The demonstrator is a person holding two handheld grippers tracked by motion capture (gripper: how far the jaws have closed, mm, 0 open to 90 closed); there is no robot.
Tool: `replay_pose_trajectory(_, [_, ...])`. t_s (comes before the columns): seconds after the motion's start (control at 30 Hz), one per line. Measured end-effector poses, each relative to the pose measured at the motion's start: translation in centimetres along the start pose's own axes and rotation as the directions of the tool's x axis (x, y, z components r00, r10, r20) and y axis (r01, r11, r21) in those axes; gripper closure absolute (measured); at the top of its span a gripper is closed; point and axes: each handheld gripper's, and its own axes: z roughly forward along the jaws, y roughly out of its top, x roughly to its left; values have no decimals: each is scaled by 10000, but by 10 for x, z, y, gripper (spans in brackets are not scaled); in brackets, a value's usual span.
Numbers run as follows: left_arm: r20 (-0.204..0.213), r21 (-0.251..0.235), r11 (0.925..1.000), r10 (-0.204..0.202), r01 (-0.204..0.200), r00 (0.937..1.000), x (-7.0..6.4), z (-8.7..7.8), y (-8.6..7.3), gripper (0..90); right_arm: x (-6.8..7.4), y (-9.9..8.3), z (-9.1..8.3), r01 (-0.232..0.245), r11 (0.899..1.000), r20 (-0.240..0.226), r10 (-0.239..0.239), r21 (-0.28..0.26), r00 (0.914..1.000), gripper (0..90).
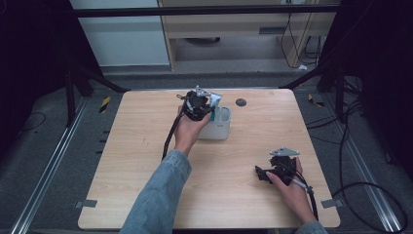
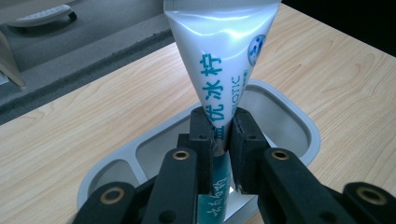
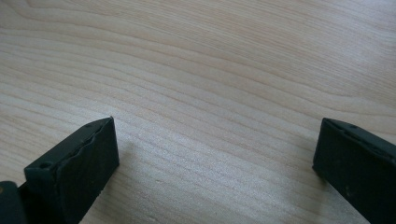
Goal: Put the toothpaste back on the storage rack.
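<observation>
My left gripper [image 2: 219, 126] is shut on a white toothpaste tube [image 2: 224, 60] with teal lettering, pinching it near its narrow lower part. The tube hangs over a white oval holder [image 2: 299, 126] with two compartments, its lower end dipping toward the holder's inside. From the high view, the left gripper [image 1: 202, 105] sits just above the holder [image 1: 220, 127] at the table's far middle, with the tube's top [image 1: 215, 99] sticking out. Over bare wood, my right gripper [image 3: 215, 154] is open with nothing between its jaws; it rests low at the near right [image 1: 265, 173].
A dark round disc [image 1: 240, 102] lies on the wooden table [image 1: 136, 161] just right of the holder. The person's left forearm in a denim sleeve [image 1: 158, 195] crosses the table's near middle. Cables trail from both grippers.
</observation>
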Motion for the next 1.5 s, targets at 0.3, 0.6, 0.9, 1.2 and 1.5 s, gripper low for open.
replay_pose_trajectory(0.3, [1,63,10000,26,-26,10000,-2,2,-2,800,0,0,0,-2,10000,-1,2,0,10000,4])
replay_pose_trajectory(0.6, [16,148,9997,-183,183,9998,-1,5,1,795,0,0,0,-22,10000,-4,22,-4,10000,4])
replay_pose_trajectory(0.9, [45,84,9996,-267,267,9996,-2,12,4,789,0,0,0,-20,10000,-4,20,-5,10000,4])
replay_pose_trajectory(1.2, [51,142,9991,-410,409,9991,-2,15,7,791,0,0,0,-12,10000,-5,12,-2,10000,4])
replay_pose_trajectory(1.5, [46,173,9988,-449,448,9990,-1,15,7,792,0,0,0,3,10000,1,-3,-2,10000,4])
